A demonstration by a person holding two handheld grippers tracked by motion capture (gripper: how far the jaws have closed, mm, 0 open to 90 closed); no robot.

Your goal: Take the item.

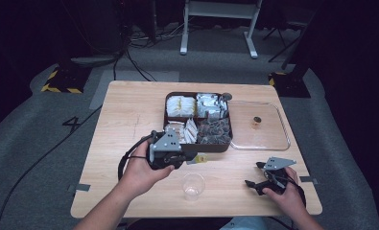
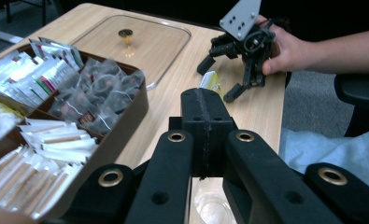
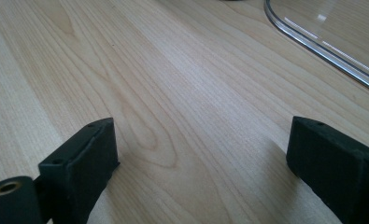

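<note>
My left gripper (image 1: pixel 193 158) hovers just in front of the brown compartment box (image 1: pixel 166 111), shut on a small yellow-and-white packet (image 1: pixel 201 158). In the left gripper view the packet (image 2: pixel 211 80) sticks out past the closed jaws. A clear plastic cup (image 1: pixel 193 186) stands upright on the table below and in front of that gripper, and its rim (image 2: pixel 212 207) shows under the jaws. My right gripper (image 1: pixel 253 174) rests low at the front right of the table, open, with only bare wood between its jaws (image 3: pixel 201 149).
The box holds several tea bags (image 2: pixel 98 93), white sachets (image 2: pixel 37 65) and paper sticks (image 2: pixel 46 140) in separate compartments. Its clear lid (image 1: pixel 268 139), with a small knob (image 1: pixel 256 121), lies flat to the right of the box. The lid's edge (image 3: pixel 322 46) lies ahead of the right gripper.
</note>
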